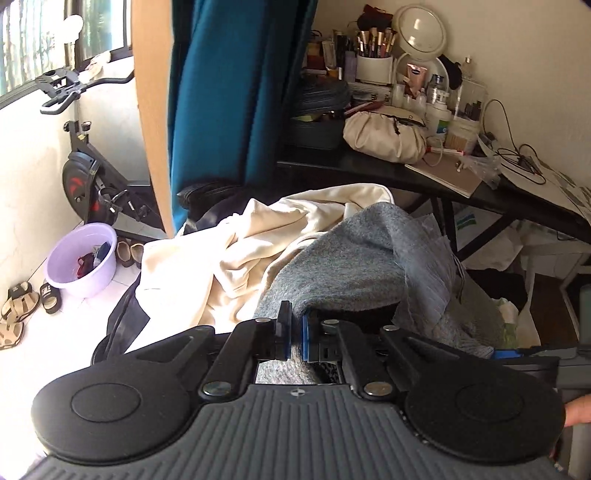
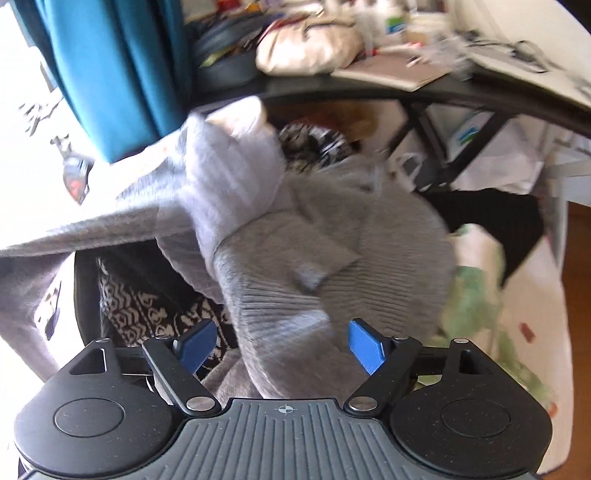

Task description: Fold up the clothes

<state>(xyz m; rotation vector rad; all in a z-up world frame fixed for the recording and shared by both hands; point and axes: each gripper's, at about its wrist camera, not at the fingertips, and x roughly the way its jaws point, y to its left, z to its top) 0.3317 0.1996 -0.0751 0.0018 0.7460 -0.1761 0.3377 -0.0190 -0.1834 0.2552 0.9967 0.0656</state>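
- The left gripper (image 1: 294, 338) is clenched on a fold of the grey sweater (image 1: 343, 258); its blue pads are nearly together with the knit pinched between them.
- The right gripper (image 2: 282, 345) is spread wide, its blue pads standing on either side of a ribbed part of the grey sweater (image 2: 332, 258), gripping nothing.
- From the right wrist view, the sweater hangs bunched in front of the gripper, with one part stretching off to the left edge; the picture is blurred.
- From the left wrist view, the sweater drapes over a pile, touching a cream garment (image 1: 229, 258) just to its left.
- A black-and-white patterned cloth (image 2: 147, 314) lies under the sweater, seen below it in the right wrist view.
- Behind the pile stands a black desk (image 1: 517, 195) crowded with a cream pouch (image 1: 384, 133), a cup of makeup brushes (image 1: 373, 66) and a round mirror (image 1: 419, 31).
- A teal curtain (image 1: 229, 92) hangs left of the desk.
- On the floor at far left sit a lilac basin (image 1: 79, 254), sandals (image 1: 18, 302) and an exercise bike (image 1: 88, 177).
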